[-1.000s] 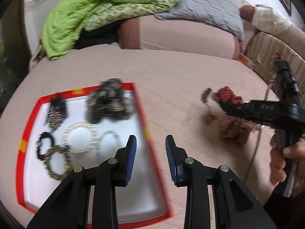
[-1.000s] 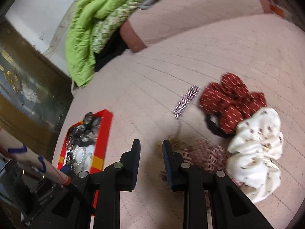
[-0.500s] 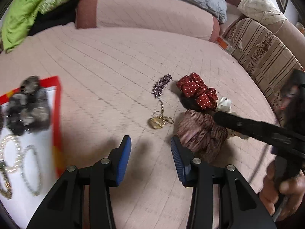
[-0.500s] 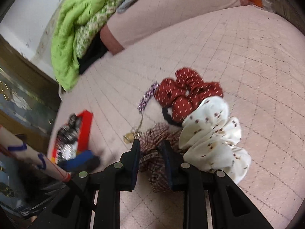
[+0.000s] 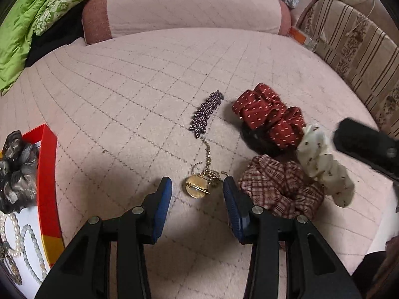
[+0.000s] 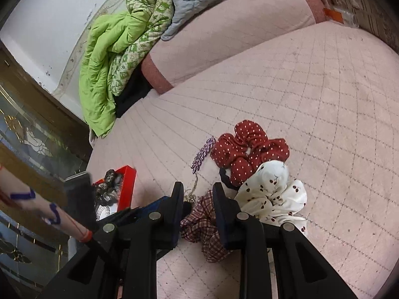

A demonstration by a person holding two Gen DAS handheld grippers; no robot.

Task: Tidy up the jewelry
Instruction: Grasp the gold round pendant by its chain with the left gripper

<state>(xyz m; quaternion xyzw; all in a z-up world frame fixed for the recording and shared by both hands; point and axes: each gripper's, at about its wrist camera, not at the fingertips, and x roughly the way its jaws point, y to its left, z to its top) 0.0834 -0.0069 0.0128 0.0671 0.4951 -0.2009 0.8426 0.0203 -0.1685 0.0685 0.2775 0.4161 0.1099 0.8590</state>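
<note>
A round gold pendant (image 5: 197, 189) on a thin chain (image 5: 208, 154) lies on the pink quilted bed, and the chain leads up to a purple beaded piece (image 5: 207, 114). My left gripper (image 5: 197, 184) points down at the pendant. It is open, with a blue pad on each side of the pendant and neither touching it. Red dotted (image 5: 269, 117), plaid (image 5: 279, 186) and white cherry-print (image 5: 324, 164) scrunchies lie to the right. My right gripper (image 6: 198, 189) hovers over the plaid scrunchie (image 6: 204, 226), its jaws a narrow gap apart and holding nothing.
A red-rimmed white tray (image 5: 46, 174) at the left holds a grey scrunchie (image 5: 17, 172) and pearl strands (image 5: 25, 244). A green quilt (image 6: 107, 57) and a bolster (image 5: 189, 7) lie at the back. A striped sofa arm (image 5: 356, 54) borders the right. A person's forearm (image 6: 37, 211) is at the lower left.
My left gripper has swung right from over the tray to the gold pendant, and its jaws stand wider. My right gripper has drifted over the scrunchies, with its gap unchanged.
</note>
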